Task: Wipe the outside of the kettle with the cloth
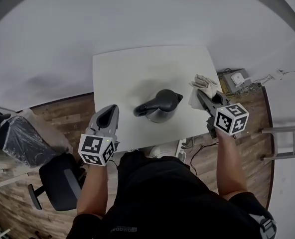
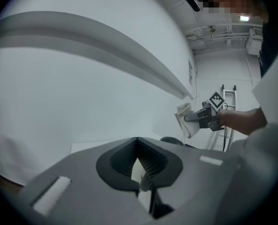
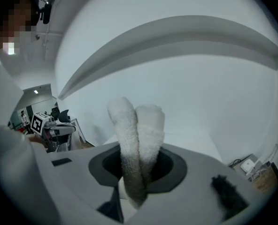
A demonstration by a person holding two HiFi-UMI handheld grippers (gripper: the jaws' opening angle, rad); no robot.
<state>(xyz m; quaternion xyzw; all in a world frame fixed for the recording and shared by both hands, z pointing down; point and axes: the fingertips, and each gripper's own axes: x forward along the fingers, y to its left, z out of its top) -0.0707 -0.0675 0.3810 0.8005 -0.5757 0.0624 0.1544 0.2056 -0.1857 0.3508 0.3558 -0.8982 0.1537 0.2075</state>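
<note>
A dark grey kettle [image 1: 158, 106] stands near the middle of the white table [image 1: 122, 73], handle towards the left. A white cloth [image 1: 203, 84] is held up over the table's right edge, with my right gripper [image 1: 201, 94] shut on it. In the right gripper view the cloth [image 3: 138, 139] rises as two folds from between the jaws of that gripper [image 3: 135, 186]. My left gripper [image 1: 108, 112] hovers at the front left edge, left of the kettle, shut and holding nothing. The left gripper view shows that gripper [image 2: 141, 175], the kettle's top [image 2: 172, 140] and the cloth [image 2: 183, 121].
A black office chair [image 1: 58, 180] and a plastic-wrapped bundle [image 1: 23, 138] stand on the wooden floor at the left. A box with cables [image 1: 237, 78] lies on the floor right of the table, and a metal frame [image 1: 287, 143] stands further right.
</note>
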